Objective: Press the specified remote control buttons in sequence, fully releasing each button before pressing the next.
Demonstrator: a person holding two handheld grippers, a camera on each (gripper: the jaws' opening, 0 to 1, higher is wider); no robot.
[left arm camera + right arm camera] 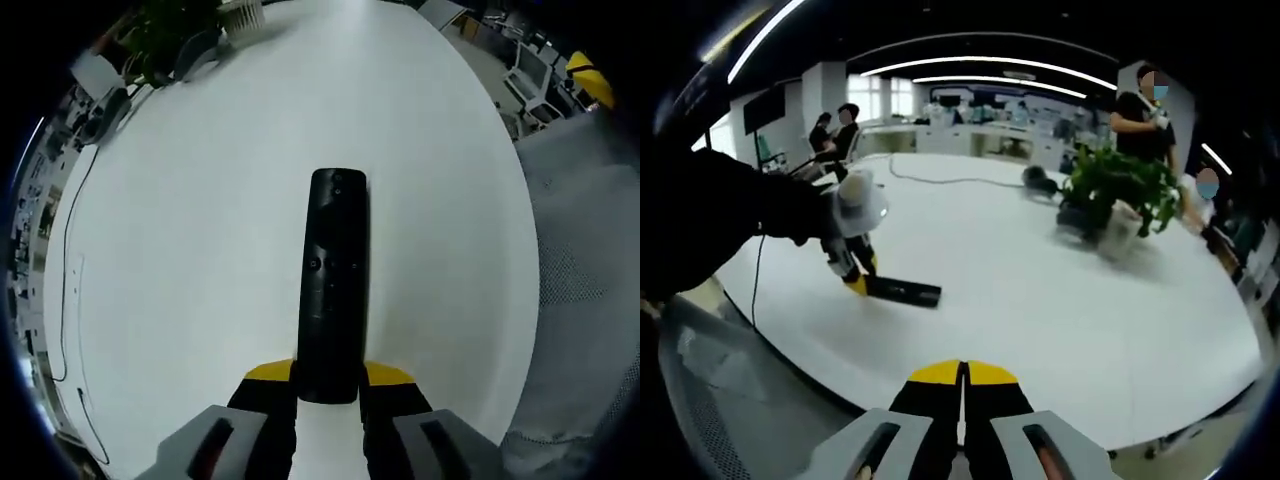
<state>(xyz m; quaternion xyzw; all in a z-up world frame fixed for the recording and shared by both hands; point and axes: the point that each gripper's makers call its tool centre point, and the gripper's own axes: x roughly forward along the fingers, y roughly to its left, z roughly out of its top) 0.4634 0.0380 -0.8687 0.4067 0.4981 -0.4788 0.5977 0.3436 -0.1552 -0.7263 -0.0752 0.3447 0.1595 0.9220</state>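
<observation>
Left gripper (328, 385), bottom centre of its view, pinches the near end of the black remote (335, 280), which lies flat on the white table (200, 250). Right gripper (963, 385), bottom centre of its view, jaws pressed together, holding nothing; potted plant (1120, 190) upper right.

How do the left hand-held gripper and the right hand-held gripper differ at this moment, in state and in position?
The left hand-held gripper is closed on the near end of the black remote control, which lies flat on the white table; the right hand-held gripper is shut on nothing. The left one sits low at the table surface, while the right one is back near the table edge, away from the remote control. Both have yellow-tipped black jaws.
</observation>
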